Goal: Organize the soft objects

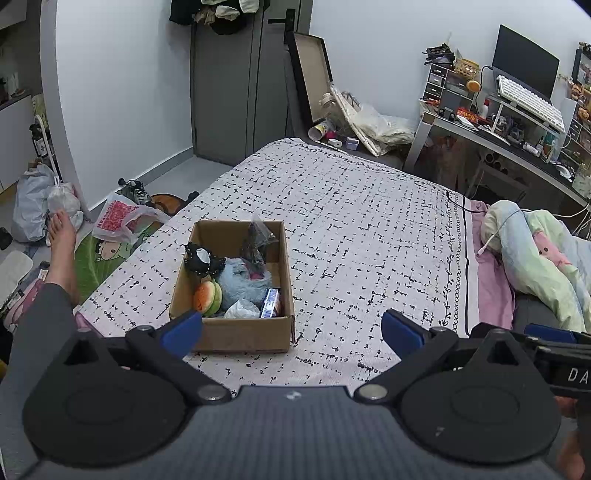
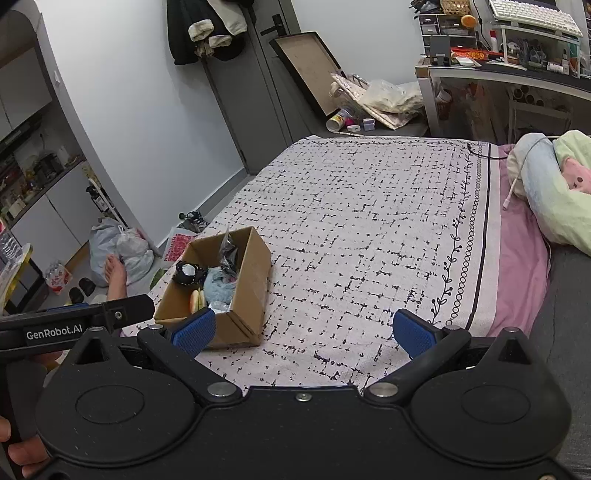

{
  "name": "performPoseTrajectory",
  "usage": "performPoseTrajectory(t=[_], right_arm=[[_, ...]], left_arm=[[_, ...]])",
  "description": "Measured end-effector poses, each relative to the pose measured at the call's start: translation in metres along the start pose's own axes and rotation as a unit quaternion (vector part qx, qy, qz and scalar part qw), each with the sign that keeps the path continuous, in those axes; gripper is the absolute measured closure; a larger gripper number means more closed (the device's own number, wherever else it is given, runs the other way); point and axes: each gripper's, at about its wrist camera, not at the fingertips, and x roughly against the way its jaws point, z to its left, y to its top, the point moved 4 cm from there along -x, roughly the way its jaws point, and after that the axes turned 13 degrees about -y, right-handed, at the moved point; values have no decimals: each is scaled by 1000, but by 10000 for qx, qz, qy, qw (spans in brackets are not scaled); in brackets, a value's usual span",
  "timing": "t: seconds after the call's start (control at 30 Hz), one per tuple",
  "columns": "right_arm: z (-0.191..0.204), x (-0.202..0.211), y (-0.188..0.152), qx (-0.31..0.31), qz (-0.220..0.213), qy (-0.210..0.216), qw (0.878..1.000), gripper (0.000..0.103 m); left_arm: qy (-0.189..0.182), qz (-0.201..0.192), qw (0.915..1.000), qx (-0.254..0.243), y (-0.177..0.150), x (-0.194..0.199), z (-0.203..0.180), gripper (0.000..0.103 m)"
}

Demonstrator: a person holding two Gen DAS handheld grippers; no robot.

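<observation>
Both the left gripper point(image 1: 291, 334) and right gripper point(image 2: 301, 332) hover spread and empty above the bedspread point(image 1: 369, 221), so picking from the filled cardboard box point(image 1: 243, 336) seems next.

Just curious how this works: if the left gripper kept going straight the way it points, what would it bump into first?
Probably the patterned blanket on the bed. The left gripper is open and aims just right of the cardboard box, though depth is unclear.

Home bedroom, lived-in. Bed point(image 1: 369, 206) with patterned cover, bunched quilt point(image 1: 535, 254) at its side. Clothes point(image 2: 210, 29) hang over grey door point(image 1: 236, 92). Cluttered counter point(image 1: 517, 144) with monitor point(image 1: 524, 59), keyboard point(image 1: 528, 99). Plastic bags point(image 1: 40, 206), shoes point(image 1: 135, 190) on floor.
</observation>
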Motion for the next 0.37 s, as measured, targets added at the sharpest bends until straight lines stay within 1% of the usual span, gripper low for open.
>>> performPoseTrajectory(t=[0.07,0.17,0.37], right_arm=[[-2,-1,-1,-25,18,2,10000,0],[-6,-3,-2,-97,38,4,9999,0],[-12,-2,-3,-187,29,121,9997,0]], left_arm=[[-10,-24,10000,-28,-1,-1,-2,1],[94,-23,9999,-105,-4,-2,-6,1],[71,-3,9998,-170,-5,-3,-11,1]])
